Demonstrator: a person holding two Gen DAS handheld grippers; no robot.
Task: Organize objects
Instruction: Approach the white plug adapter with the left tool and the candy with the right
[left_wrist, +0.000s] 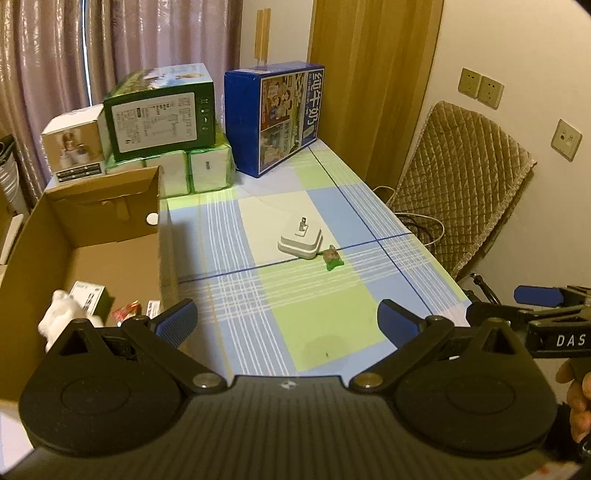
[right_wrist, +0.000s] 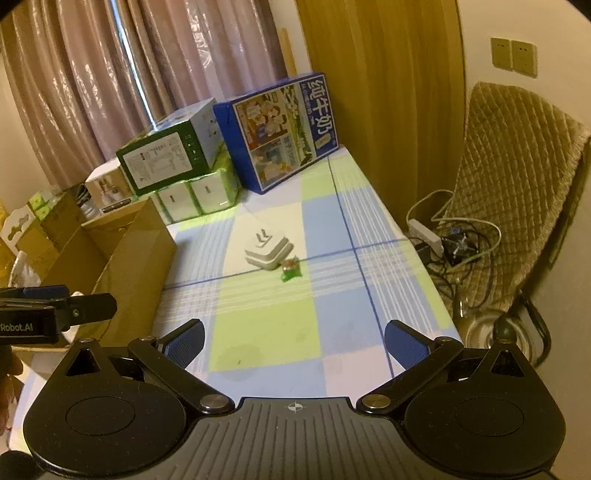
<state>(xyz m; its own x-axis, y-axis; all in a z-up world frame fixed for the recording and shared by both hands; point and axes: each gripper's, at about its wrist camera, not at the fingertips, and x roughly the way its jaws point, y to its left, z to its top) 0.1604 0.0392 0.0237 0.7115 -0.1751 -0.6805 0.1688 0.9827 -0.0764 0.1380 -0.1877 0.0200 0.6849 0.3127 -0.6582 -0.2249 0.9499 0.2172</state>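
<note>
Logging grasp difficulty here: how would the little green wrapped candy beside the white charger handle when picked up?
The green candy packet looks small and crinkly, so probably light and likely to slide on the checked tablecloth. It lies low against the white charger, so a claw might nudge both.

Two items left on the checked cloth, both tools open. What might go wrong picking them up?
1. The small green candy packet lies right against the white plug adapter; grabbing one may nudge the other.
2. The adapter's metal prongs point up and may catch a finger.

A checked tablecloth covers the table (left_wrist: 314, 325), bearing a white charger (left_wrist: 300, 242), green sweet packet (left_wrist: 332, 258), cardboard box (left_wrist: 110, 236) and stacked cartons (left_wrist: 273, 118).
</note>
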